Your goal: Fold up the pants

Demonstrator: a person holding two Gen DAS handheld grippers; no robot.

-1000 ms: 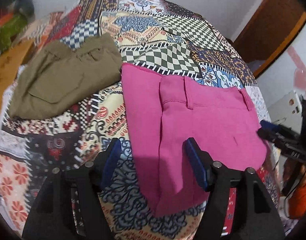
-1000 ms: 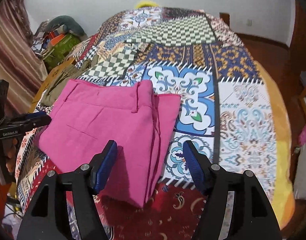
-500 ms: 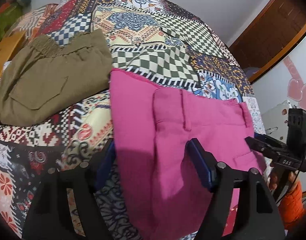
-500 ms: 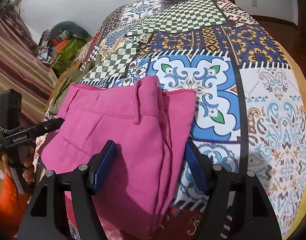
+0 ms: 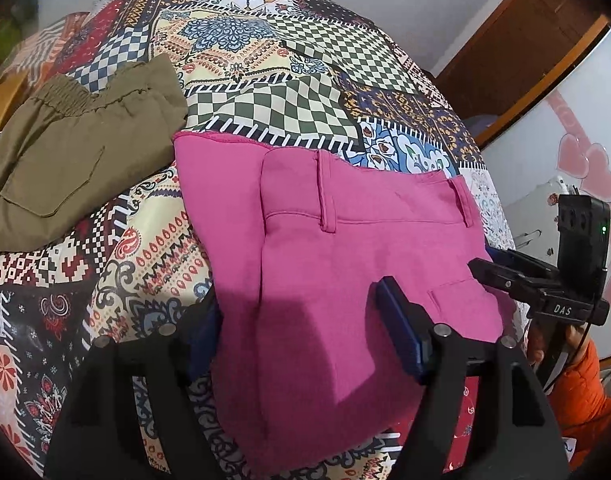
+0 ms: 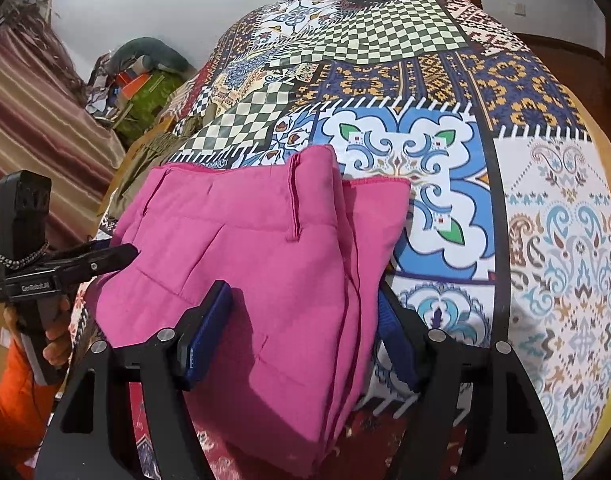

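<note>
The folded pink pants [image 5: 325, 264] lie on the patchwork bedspread [image 5: 265, 60], waistband away from me. My left gripper [image 5: 301, 336] is open, one blue pad under the pants' left edge and the other on top. My right gripper [image 6: 305, 332] is open and straddles the pants [image 6: 265, 248] at their right folded edge, its right finger partly hidden behind the cloth. Each gripper shows in the other's view, the right one [image 5: 501, 272] at the pants' right side and the left one [image 6: 105, 258] at their left side.
Folded olive-green pants [image 5: 65, 160] lie on the bed to the left of the pink pair. A wooden door and a white appliance [image 5: 565, 140] stand at the right. A clutter pile [image 6: 145, 76] and a striped curtain [image 6: 21, 120] stand left of the bed.
Both grippers have moved forward and down onto the pink pants; the fingers now straddle the cloth edges. The pants have not shifted.
</note>
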